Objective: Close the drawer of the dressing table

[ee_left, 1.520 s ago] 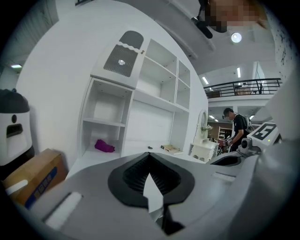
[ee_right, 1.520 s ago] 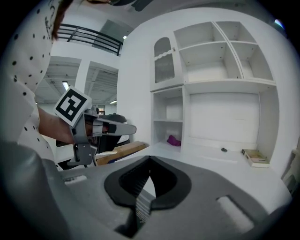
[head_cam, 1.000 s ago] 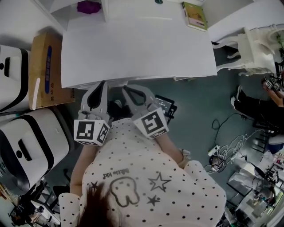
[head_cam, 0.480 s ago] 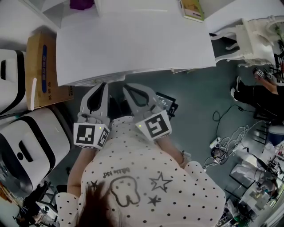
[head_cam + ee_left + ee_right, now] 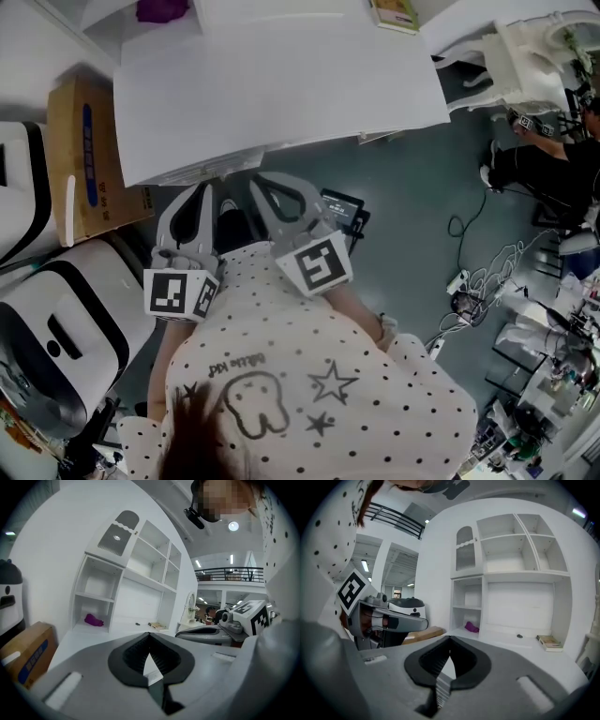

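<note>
Both grippers have slid a touch toward the left of the head view since the earlier frame, and the dressing table (image 5: 281, 84) sits a bit higher and more tilted in shot. The left gripper (image 5: 150, 637) has its pads pressed together on nothing, and so does the right gripper (image 5: 450, 639), so this looks like a push job, not a grab. Both noses are tucked just under the table's front edge, close side by side. The drawer (image 5: 206, 170) only shows as a thin lip under that edge, so it looks mostly or fully in already; whether it's actually flush can't be told from up here, so maybe a last nudge is left. Nothing sits between the tips and the drawer front. Around it: a cardboard box (image 5: 89, 155) and a big white machine (image 5: 56, 328) crowd the left, a black gadget (image 5: 342, 208) lies on the floor underneath, loose cables (image 5: 478, 281) trail off right, plus a white chair (image 5: 534, 47). Up top there's a book (image 5: 394, 14) and a purple thing (image 5: 161, 9), well clear.
</note>
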A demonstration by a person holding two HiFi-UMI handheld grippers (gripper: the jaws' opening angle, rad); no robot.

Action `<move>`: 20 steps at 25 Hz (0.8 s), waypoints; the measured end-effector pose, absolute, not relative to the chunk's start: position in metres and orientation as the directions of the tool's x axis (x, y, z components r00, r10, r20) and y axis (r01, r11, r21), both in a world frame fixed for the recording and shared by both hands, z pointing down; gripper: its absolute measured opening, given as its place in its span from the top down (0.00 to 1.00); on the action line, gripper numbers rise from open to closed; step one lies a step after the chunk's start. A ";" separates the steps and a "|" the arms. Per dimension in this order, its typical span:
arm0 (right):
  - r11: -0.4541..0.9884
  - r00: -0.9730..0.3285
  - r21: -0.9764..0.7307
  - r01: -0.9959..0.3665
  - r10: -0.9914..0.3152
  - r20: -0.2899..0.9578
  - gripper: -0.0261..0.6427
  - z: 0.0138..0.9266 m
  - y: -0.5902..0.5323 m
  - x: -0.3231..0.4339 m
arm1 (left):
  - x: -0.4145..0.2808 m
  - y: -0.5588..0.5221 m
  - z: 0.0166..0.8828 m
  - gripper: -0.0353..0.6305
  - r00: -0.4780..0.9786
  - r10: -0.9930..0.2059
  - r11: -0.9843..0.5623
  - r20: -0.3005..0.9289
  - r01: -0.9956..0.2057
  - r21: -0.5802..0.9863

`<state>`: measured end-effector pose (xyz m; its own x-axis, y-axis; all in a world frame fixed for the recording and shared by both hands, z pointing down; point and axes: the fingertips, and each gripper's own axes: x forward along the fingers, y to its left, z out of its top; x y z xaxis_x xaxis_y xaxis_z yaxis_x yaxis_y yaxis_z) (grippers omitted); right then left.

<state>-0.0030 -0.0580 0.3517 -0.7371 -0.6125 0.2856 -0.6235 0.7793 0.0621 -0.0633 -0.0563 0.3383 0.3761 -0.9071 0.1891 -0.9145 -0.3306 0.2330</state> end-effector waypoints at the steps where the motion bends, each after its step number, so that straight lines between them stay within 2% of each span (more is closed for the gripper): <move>1: 0.782 -0.739 0.069 -0.620 -0.611 0.285 0.96 0.350 -0.057 -0.009 | -0.068 -0.056 0.335 0.96 0.378 -0.907 -0.334 0.186 -0.914 0.229; 20: 0.831 -0.791 0.078 -0.551 -0.550 0.267 0.96 0.348 -0.036 -0.108 | -0.157 -0.038 0.326 0.95 0.339 -0.923 -0.310 0.184 -0.935 0.171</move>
<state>-0.1084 -0.0360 0.3479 -0.7912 -0.5500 0.2674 -0.5512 0.8308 0.0778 -0.1571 -0.0380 0.3264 0.3391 -0.9226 0.1839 -0.9354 -0.3098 0.1706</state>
